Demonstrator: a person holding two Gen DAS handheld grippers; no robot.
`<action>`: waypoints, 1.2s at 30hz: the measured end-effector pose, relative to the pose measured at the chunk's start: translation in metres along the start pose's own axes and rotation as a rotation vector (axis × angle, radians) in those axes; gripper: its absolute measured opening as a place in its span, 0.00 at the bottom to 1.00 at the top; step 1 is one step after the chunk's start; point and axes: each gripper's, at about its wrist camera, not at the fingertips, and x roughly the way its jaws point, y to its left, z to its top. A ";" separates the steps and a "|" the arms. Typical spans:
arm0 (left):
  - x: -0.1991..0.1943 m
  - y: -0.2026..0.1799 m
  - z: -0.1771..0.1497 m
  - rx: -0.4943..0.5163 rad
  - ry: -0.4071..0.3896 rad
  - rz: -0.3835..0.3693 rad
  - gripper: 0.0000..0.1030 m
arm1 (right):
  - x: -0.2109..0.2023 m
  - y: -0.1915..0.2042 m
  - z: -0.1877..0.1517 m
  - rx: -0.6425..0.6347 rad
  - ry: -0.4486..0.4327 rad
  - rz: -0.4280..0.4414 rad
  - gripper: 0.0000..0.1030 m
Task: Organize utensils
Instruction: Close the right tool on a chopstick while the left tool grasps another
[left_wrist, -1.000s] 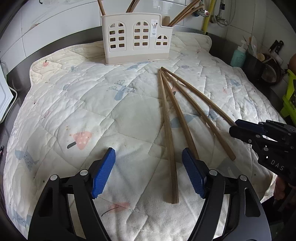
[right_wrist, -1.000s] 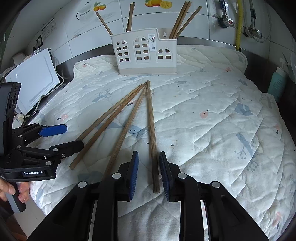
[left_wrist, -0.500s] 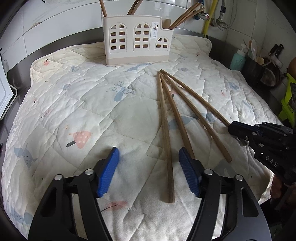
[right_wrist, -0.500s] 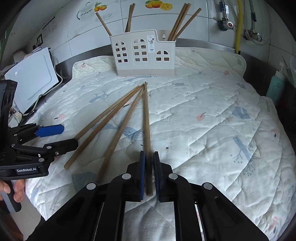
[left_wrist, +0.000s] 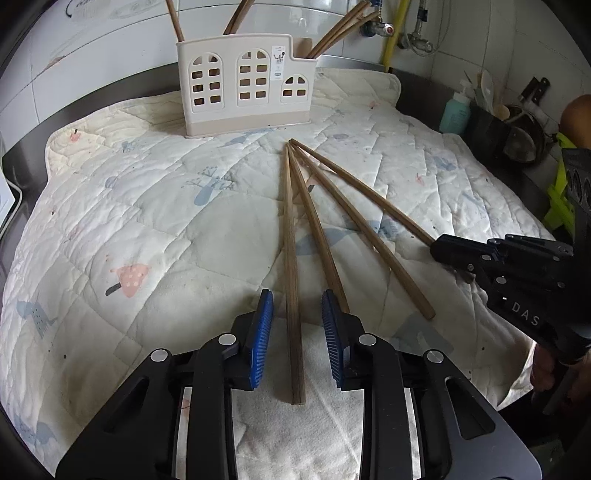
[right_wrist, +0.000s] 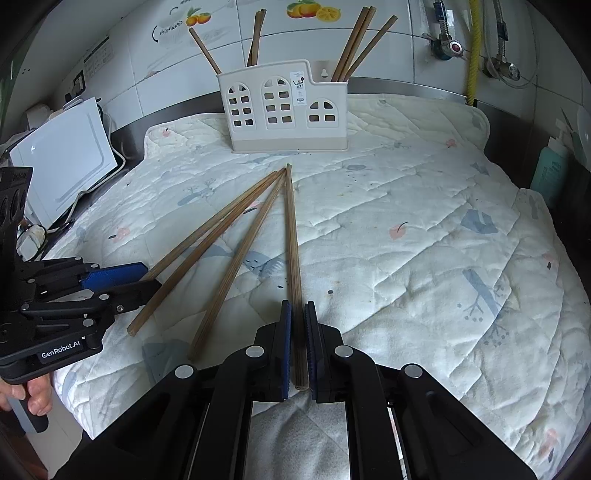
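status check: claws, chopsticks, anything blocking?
Right claw shut on rightmost chopstick. Left claw closing around leftmost chopstick, pads not touching. Two chopsticks loose between. Path to holder clear.

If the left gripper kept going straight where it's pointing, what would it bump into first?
Probably the quilt: the left gripper tilts downward, straddling a chopstick its closing jaws haven't pinched yet. The holder is farther off.
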 end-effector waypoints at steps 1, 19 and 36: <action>0.000 0.000 0.000 0.002 0.000 0.000 0.26 | 0.000 0.000 0.000 -0.001 0.000 0.000 0.07; 0.002 0.008 -0.002 -0.064 -0.022 0.003 0.10 | 0.001 0.002 0.002 0.005 0.001 -0.019 0.07; -0.033 0.027 0.018 -0.071 -0.157 -0.053 0.03 | -0.061 0.004 0.048 -0.003 -0.146 0.008 0.06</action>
